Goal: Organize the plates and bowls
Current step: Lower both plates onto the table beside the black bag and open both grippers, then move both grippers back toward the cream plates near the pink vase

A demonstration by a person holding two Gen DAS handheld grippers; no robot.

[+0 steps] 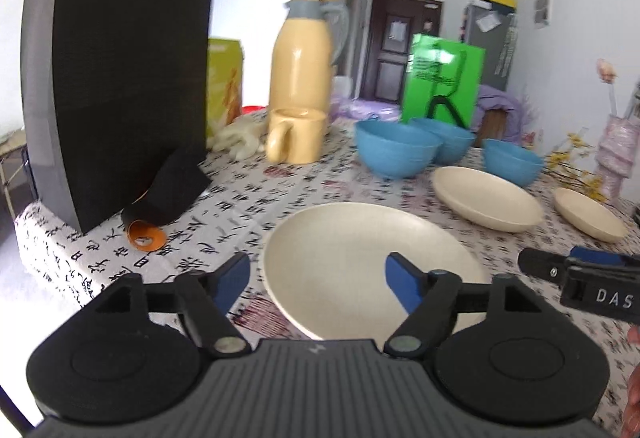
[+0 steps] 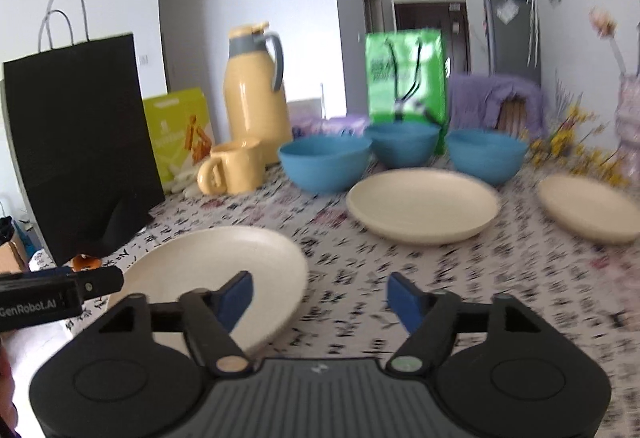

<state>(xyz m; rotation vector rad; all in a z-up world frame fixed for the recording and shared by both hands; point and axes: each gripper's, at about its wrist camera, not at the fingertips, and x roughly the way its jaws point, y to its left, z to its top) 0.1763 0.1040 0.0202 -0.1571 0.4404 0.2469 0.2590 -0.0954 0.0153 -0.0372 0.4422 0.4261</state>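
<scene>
Three cream plates lie on the patterned tablecloth: a near one (image 1: 360, 258) (image 2: 224, 270), a middle one (image 1: 486, 197) (image 2: 424, 205) and a far right one (image 1: 590, 213) (image 2: 588, 207). Three blue bowls stand behind them: left (image 1: 394, 149) (image 2: 324, 161), middle (image 1: 448, 139) (image 2: 402, 141), right (image 1: 512, 159) (image 2: 486, 153). My left gripper (image 1: 318, 278) is open and empty, hovering over the near plate's front edge. My right gripper (image 2: 320, 296) is open and empty, just right of the near plate, above the cloth. Its finger shows at the right edge of the left wrist view (image 1: 576, 266).
A black paper bag (image 1: 124, 89) (image 2: 80, 141) stands at the left with a small orange-lined roll (image 1: 146, 234) at its foot. A yellow jug (image 1: 304, 57) (image 2: 256, 89), yellow mug (image 1: 296, 141) (image 2: 232, 169), green bag (image 1: 442, 81) (image 2: 406, 77) and flowers (image 2: 576, 141) line the back.
</scene>
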